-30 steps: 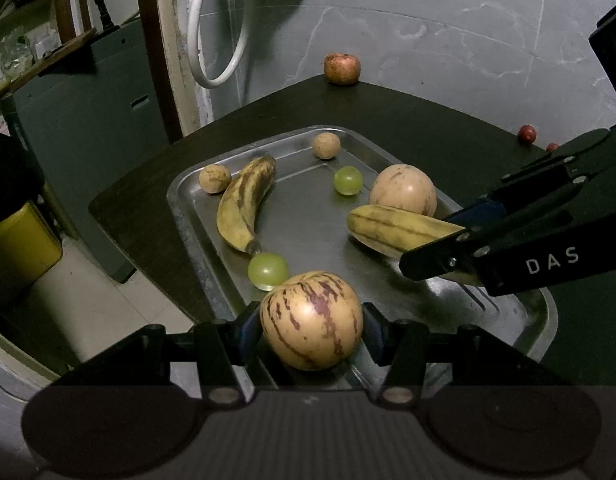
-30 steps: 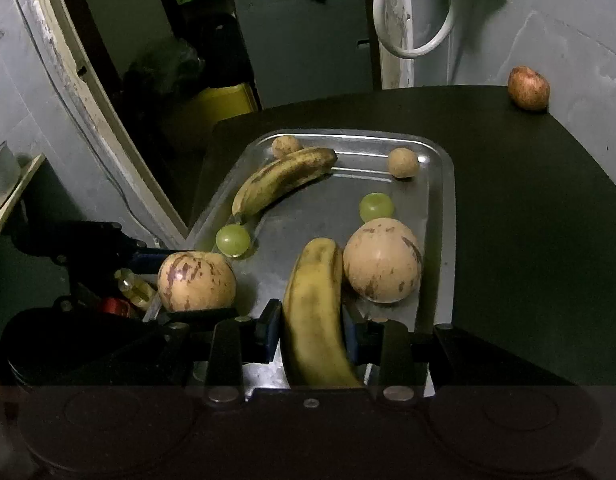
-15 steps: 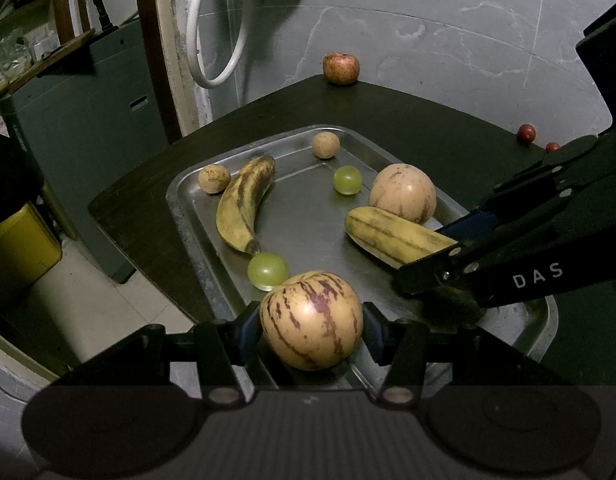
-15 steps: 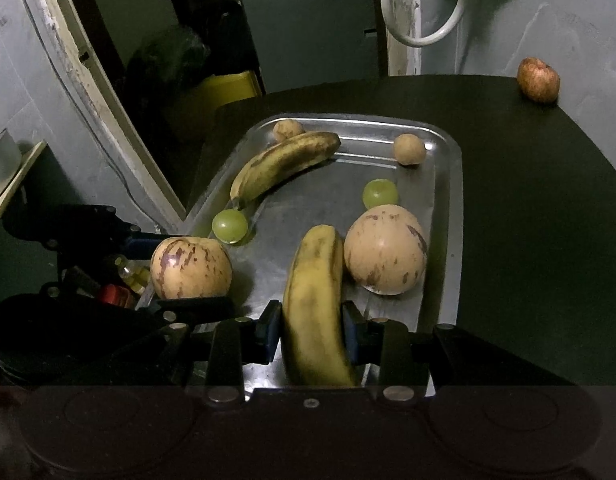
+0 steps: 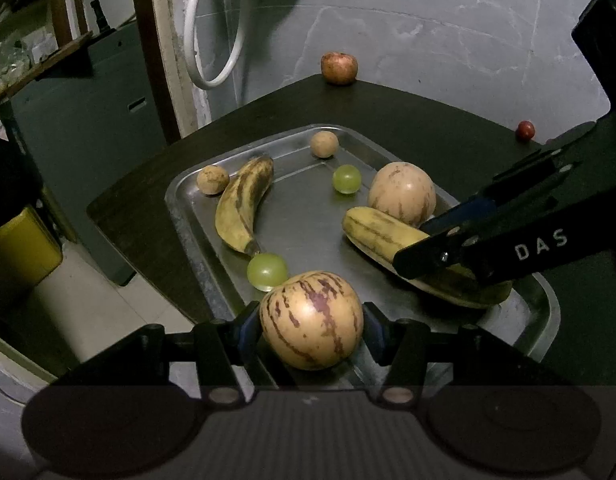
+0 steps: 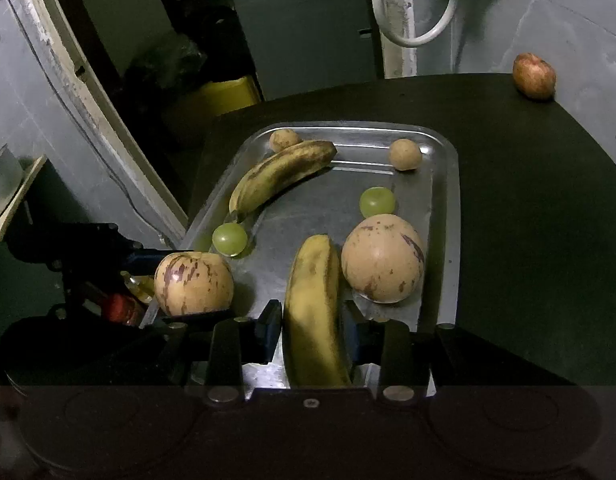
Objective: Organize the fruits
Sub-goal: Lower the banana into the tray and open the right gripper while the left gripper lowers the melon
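Note:
A metal tray [image 5: 188, 216] [image 6: 448, 208] lies on a dark table. My left gripper [image 5: 310, 326] is shut on a striped round melon [image 5: 312, 318] [image 6: 193, 282] at the tray's near edge. My right gripper [image 6: 313, 330] [image 5: 448, 256] is shut on a yellow banana [image 6: 314, 304] [image 5: 384, 236] lying low on the tray beside a second pale melon [image 6: 382, 258] [image 5: 402, 192]. Another banana [image 5: 244, 204] [image 6: 280, 174], two green grapes [image 5: 267, 271] [image 5: 347, 179] and two small brown fruits [image 5: 213, 179] [image 5: 324, 144] lie in the tray.
A reddish apple [image 5: 339, 67] [image 6: 534, 76] sits at the table's far edge by the wall. A small red fruit [image 5: 524, 130] lies on the table at right. A white hose [image 5: 212, 40] hangs on the wall; a yellow bin [image 5: 20, 248] stands on the floor at left.
My right gripper has lowered the banana onto the tray beside the pale melon. My left gripper and its striped melon have stayed put.

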Tool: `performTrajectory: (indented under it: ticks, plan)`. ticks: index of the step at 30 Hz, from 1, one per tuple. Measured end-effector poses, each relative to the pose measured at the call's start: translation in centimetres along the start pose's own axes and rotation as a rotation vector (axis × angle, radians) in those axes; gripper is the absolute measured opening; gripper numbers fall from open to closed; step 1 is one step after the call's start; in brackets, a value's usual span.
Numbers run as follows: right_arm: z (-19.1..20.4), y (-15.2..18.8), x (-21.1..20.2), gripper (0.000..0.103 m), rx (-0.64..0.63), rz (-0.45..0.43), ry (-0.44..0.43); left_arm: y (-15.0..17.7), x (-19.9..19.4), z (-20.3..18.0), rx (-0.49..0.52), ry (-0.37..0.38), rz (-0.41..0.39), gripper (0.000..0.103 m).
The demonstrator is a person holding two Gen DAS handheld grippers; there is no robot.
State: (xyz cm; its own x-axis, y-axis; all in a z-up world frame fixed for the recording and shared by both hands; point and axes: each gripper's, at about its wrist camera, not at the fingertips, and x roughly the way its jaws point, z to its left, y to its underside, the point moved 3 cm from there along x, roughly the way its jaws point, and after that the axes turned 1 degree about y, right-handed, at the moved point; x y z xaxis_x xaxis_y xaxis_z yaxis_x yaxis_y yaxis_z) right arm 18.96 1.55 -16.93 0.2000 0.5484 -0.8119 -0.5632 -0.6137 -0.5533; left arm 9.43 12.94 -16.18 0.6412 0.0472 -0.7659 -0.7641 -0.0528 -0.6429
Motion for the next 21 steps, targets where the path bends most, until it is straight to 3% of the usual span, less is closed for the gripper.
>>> performTrajectory:
  ticks: [8,13,21]
  plan:
    - [0.2,-0.3,-1.1,0.038,0.020,-0.027,-0.015,0.0,0.0,-0.2,0.005,-0.005,0.001,0.059]
    - [0.2,-0.8,-2.3,0.041,0.032,-0.057,-0.020,-0.1,-0.1,-0.3,0.009,-0.007,-0.004,0.067]
    - [0.0,-1.4,-4.0,0.043,0.046,-0.097,-0.022,-0.3,-0.4,-0.3,0.003,-0.023,-0.016,0.071]
